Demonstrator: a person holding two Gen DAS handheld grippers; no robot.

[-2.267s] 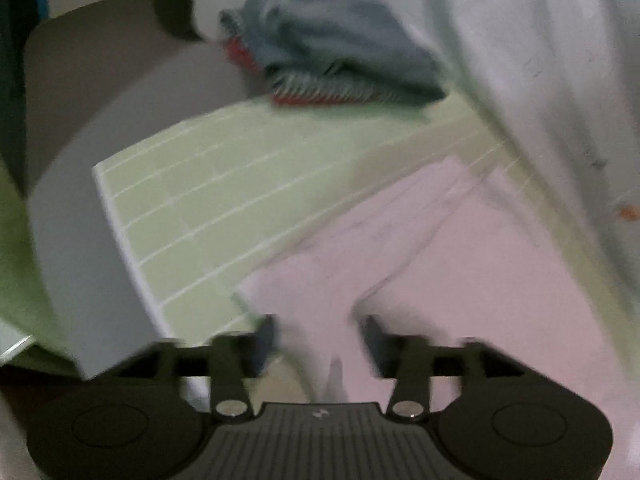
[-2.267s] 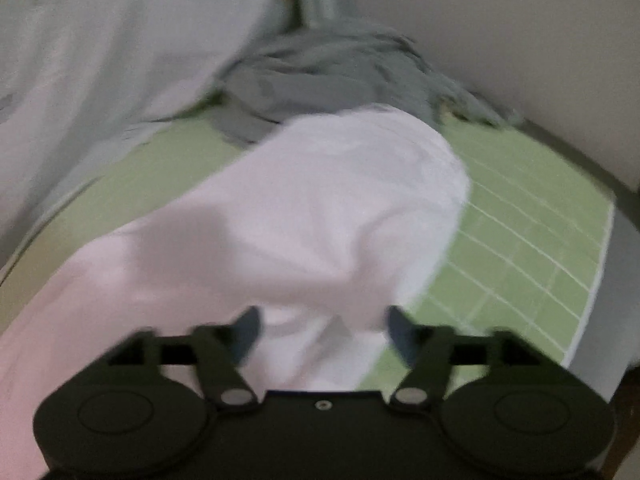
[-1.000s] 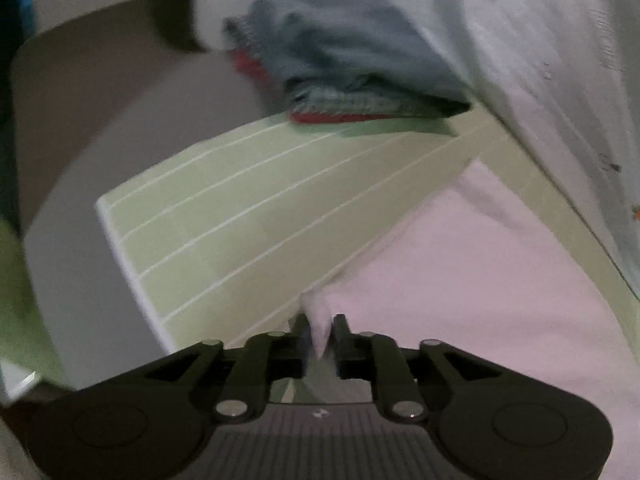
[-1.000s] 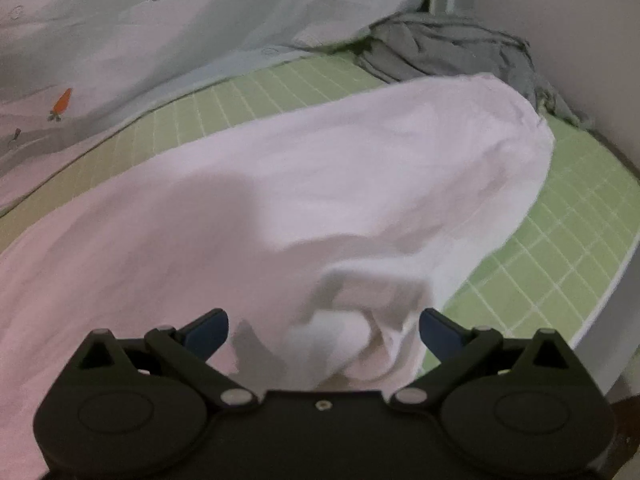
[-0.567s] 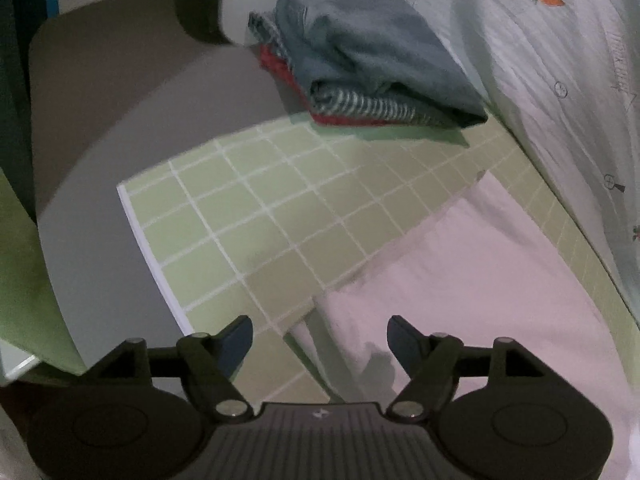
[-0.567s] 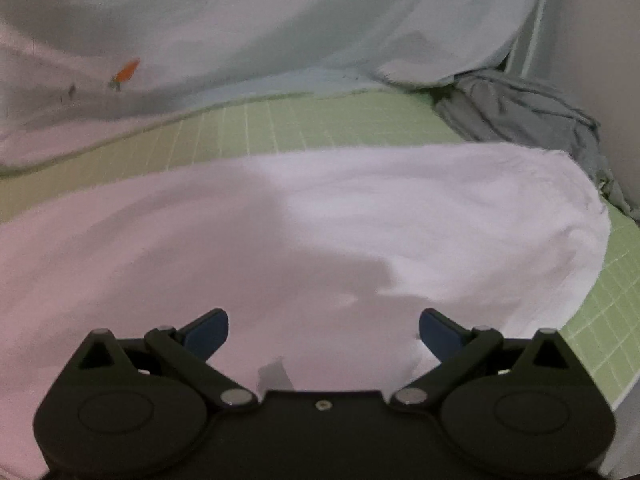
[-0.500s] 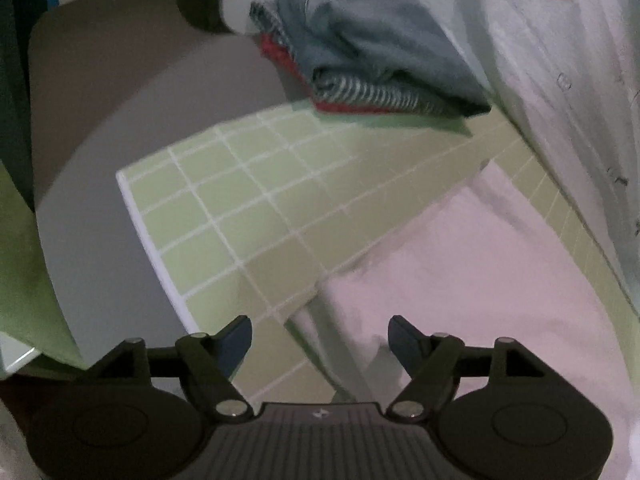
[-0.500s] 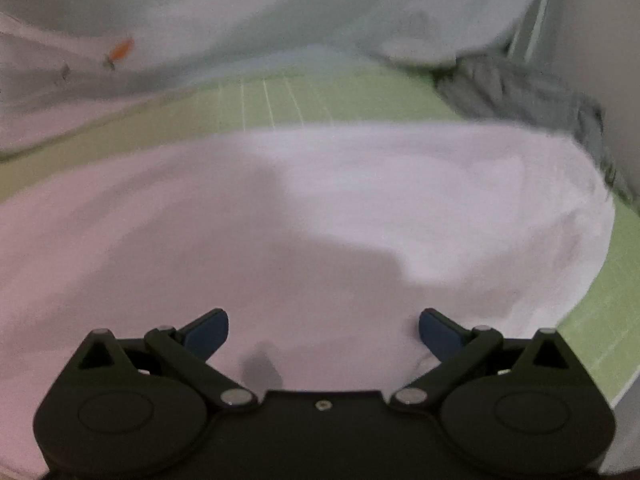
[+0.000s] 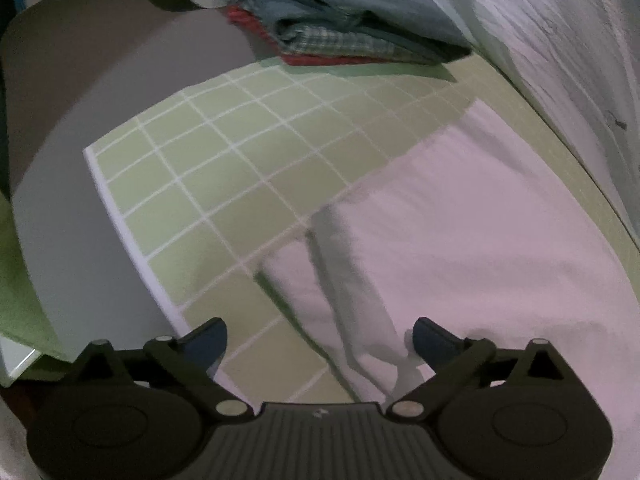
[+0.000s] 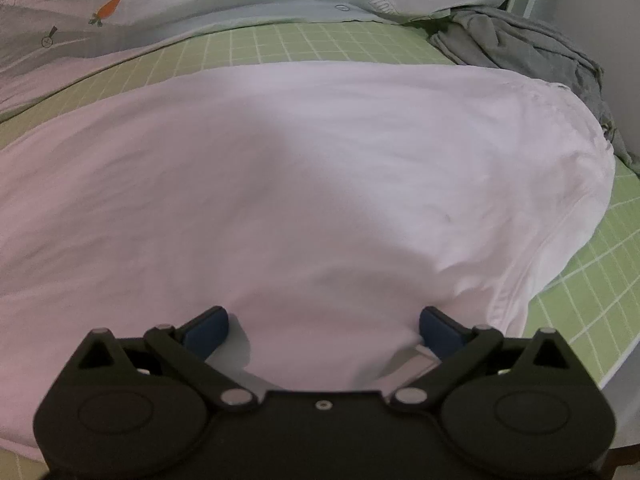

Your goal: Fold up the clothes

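Observation:
A pale pink garment lies spread flat on the green grid mat. In the left wrist view the pink garment fills the right half, with its folded edge and a corner near the fingers. My left gripper is open and empty, straddling that edge just above the mat. My right gripper is open and empty, low over the near part of the garment.
A stack of folded clothes sits at the mat's far end. A light blue sheet with a carrot print lies along the back. A crumpled grey garment lies at the far right. The mat's edge drops to grey floor.
The left gripper was shut on the garment's corner a second ago, then opened and let it go. The right gripper stayed open and the garment has settled flat on the mat.

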